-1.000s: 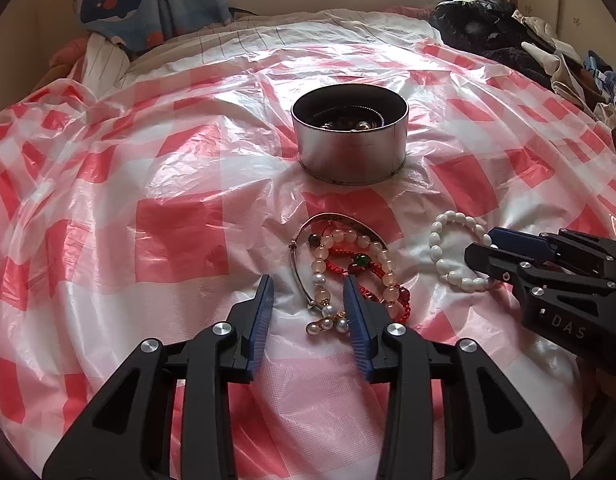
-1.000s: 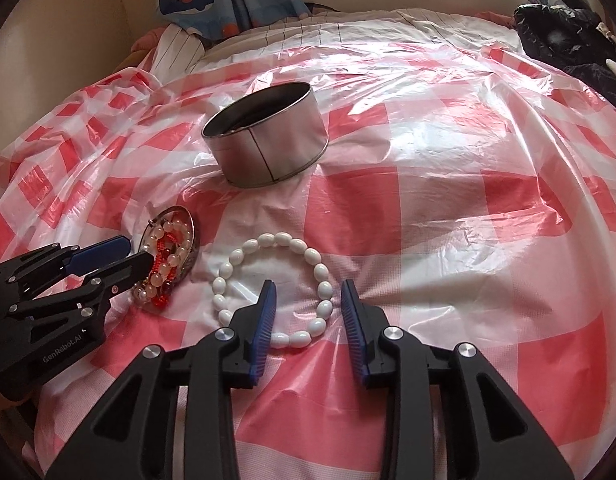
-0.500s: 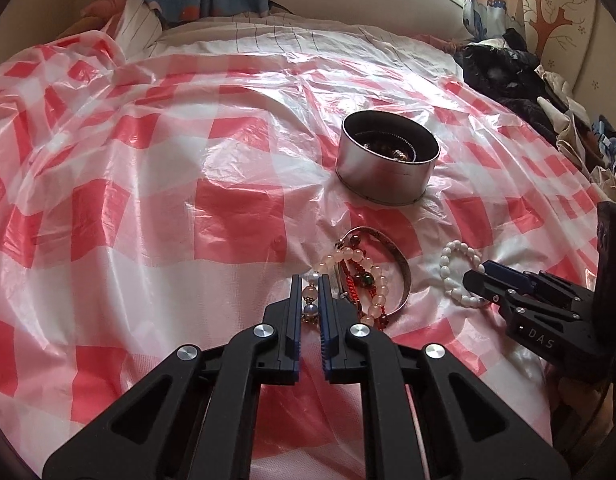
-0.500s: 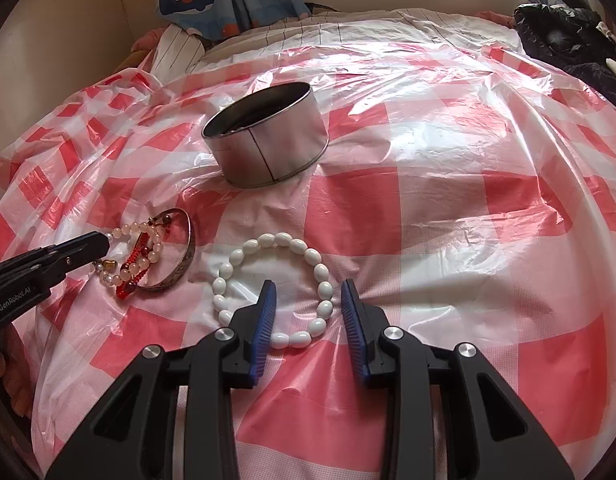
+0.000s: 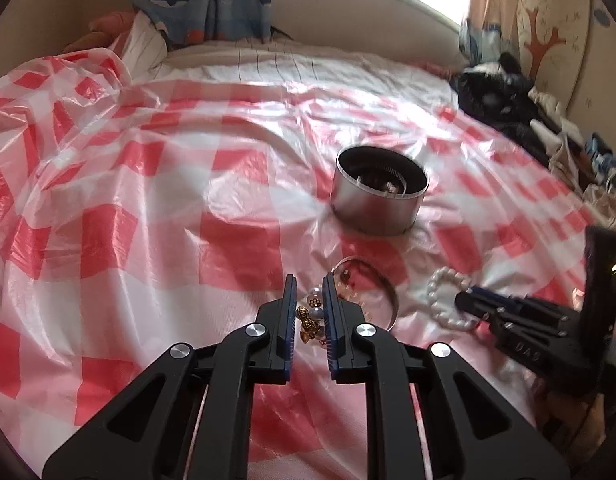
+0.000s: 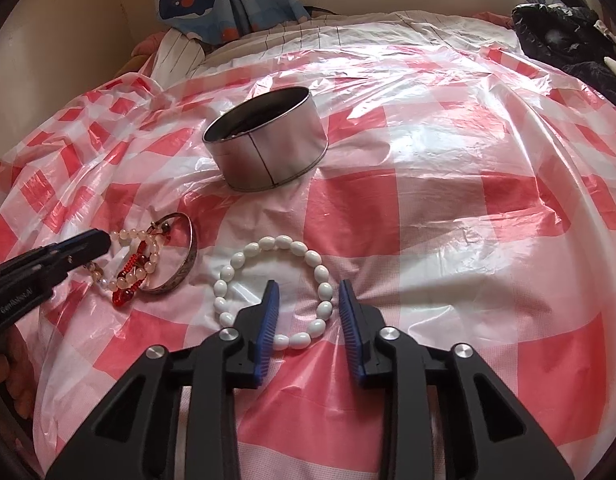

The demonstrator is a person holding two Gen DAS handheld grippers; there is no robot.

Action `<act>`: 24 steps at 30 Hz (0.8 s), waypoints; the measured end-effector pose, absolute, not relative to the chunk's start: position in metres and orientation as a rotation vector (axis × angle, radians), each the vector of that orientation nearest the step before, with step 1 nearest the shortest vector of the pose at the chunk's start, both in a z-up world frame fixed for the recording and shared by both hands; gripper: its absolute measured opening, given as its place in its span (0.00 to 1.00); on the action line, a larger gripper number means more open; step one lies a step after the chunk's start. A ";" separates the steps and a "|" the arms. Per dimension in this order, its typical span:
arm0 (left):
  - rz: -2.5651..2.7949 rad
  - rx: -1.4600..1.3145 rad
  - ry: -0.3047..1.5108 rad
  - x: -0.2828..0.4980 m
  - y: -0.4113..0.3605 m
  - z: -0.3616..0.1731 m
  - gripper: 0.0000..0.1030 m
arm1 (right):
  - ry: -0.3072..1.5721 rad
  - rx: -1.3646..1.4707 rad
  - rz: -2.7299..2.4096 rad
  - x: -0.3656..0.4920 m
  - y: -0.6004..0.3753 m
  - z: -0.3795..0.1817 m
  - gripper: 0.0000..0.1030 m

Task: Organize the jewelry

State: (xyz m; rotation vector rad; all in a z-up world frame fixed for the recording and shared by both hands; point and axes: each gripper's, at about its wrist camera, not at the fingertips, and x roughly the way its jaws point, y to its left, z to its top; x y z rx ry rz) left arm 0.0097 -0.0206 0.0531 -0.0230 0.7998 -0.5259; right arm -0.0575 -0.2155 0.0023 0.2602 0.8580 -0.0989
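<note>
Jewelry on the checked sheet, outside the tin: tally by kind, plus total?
White oval-bead bracelet: 1
Silver metal bangle: 1
Pale pearl-bead strand with gold charms: 1
Red beaded cord bracelet: 1
Total: 4 pieces outside the round silver metal tin. The tin's contents are too dark to count.

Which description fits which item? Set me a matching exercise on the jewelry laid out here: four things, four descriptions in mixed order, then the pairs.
Things
1. metal tin
2. oval-bead bracelet
3. bangle
4. knotted cord strand

Descriptions
A. red, tangled with pale round beads
B. white, lying by itself
C. silver hoop, lying flat
D. upright, open at the top, farthest back

Pairs: 1-D, 2-B, 3-C, 4-A
</note>
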 end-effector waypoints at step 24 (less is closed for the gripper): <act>-0.474 0.181 0.933 0.011 -0.039 0.022 0.07 | 0.865 0.253 -0.065 -0.056 -0.211 0.001 0.11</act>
